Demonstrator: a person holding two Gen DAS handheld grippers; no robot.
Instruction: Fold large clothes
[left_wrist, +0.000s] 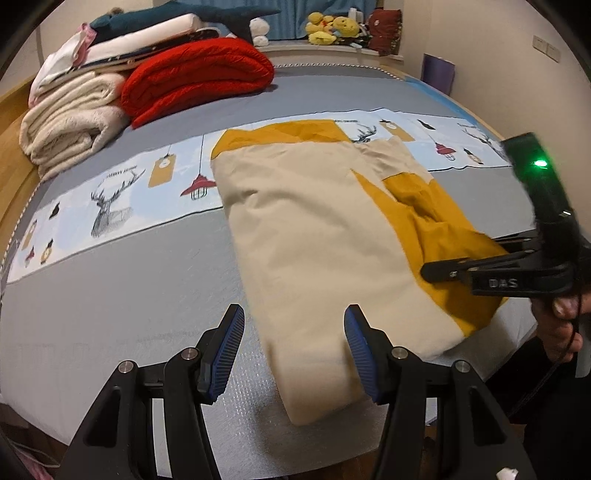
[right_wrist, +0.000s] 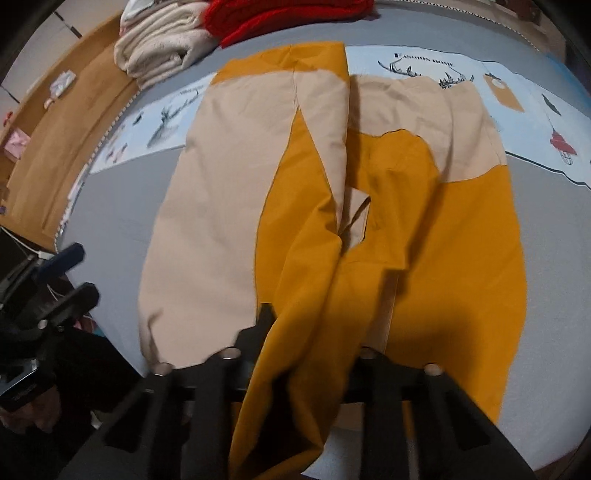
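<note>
Currently a beige-and-mustard garment (left_wrist: 314, 229) is laid flat on the grey bed (left_wrist: 110, 314), partly folded, with its far end overlapping the printed deer-pattern strip (left_wrist: 110, 199). The left gripper (left_wrist: 293, 350) is held just above the near beige end; its blue-padded fingers (left_wrist: 225, 350) are spread apart with nothing between them. The right gripper (right_wrist: 314, 332) is seen in its own view with a bunch of mustard fabric gathered between its fingers, pulled up off the bed; the fingertips are hidden by cloth, so the grip looks clamped on the garment. In the left view the right gripper (left_wrist: 439, 271) is seen at the mustard edge. Stacked cream blankets (left_wrist: 70, 122) and a red quilt (left_wrist: 195, 77) are kept at the far-left corner, well apart from the garment.
</note>
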